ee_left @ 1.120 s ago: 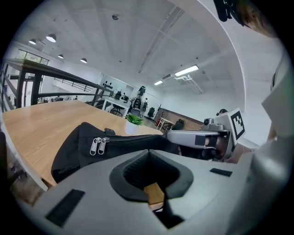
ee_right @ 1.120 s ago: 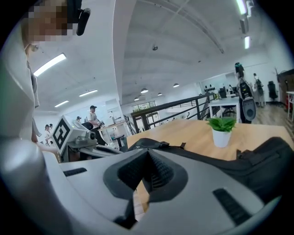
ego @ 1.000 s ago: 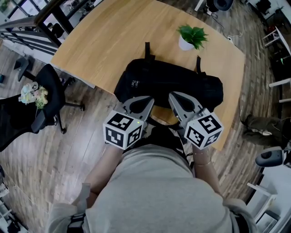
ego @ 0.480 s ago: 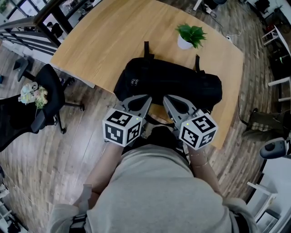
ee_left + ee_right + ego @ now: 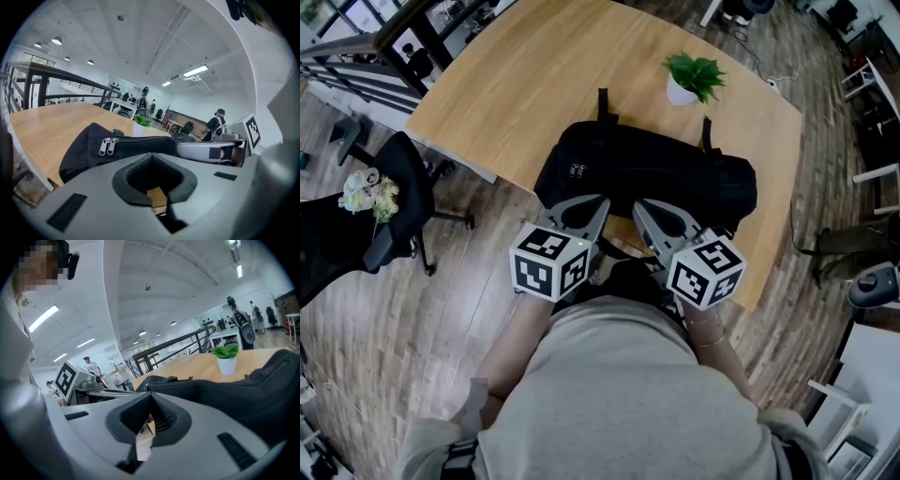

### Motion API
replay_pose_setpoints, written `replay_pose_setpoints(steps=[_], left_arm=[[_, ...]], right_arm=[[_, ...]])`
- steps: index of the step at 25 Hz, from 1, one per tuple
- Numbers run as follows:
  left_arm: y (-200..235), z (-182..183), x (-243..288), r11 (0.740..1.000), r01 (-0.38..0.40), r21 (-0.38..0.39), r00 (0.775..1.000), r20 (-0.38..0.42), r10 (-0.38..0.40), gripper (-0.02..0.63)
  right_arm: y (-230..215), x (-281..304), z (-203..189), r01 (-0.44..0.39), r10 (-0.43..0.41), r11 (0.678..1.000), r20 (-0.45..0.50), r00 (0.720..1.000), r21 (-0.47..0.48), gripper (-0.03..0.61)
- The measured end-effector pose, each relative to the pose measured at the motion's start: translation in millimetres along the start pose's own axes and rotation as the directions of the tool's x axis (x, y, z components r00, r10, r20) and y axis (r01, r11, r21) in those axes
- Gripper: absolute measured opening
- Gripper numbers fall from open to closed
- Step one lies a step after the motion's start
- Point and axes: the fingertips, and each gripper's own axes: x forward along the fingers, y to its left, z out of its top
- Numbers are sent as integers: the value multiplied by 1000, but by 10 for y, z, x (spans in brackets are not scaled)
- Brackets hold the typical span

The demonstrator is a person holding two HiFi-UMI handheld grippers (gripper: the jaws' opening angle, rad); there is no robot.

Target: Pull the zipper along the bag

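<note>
A black bag [image 5: 661,178] lies across the near part of the wooden table [image 5: 506,84]. Two silver zipper pulls [image 5: 107,146] hang side by side near its left end, also small in the head view as zipper pulls [image 5: 578,172]. My left gripper [image 5: 601,202] hovers just in front of the bag's near side, shut with nothing between its jaws; from its own camera the left gripper [image 5: 151,155] points at the bag [image 5: 140,145]. My right gripper [image 5: 638,205] is close beside it, also shut and empty, and in its own view the right gripper [image 5: 150,395] faces the bag [image 5: 225,392].
A small potted plant [image 5: 694,77] stands on the table behind the bag. A black office chair [image 5: 394,202] is on the wooden floor to the left. The table's near edge runs just under both grippers. People stand far off in the room.
The right gripper has shifted slightly left, closer to the left gripper. The left gripper and the bag stay where they were.
</note>
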Motion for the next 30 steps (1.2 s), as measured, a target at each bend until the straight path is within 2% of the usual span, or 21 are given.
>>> replay_pose_setpoints(steps=[14,30], left_arm=[[-43,-51,14,1000,3,9,1000,-14,-3,17],[-93,-132,81,1000,20,15,999,-46,-19,17]], right_arm=[[-21,-19,-12,-17,16,1000,5,1000,22,6],[-52,-14,-108,-27,27,1000,-26,999,0,6]])
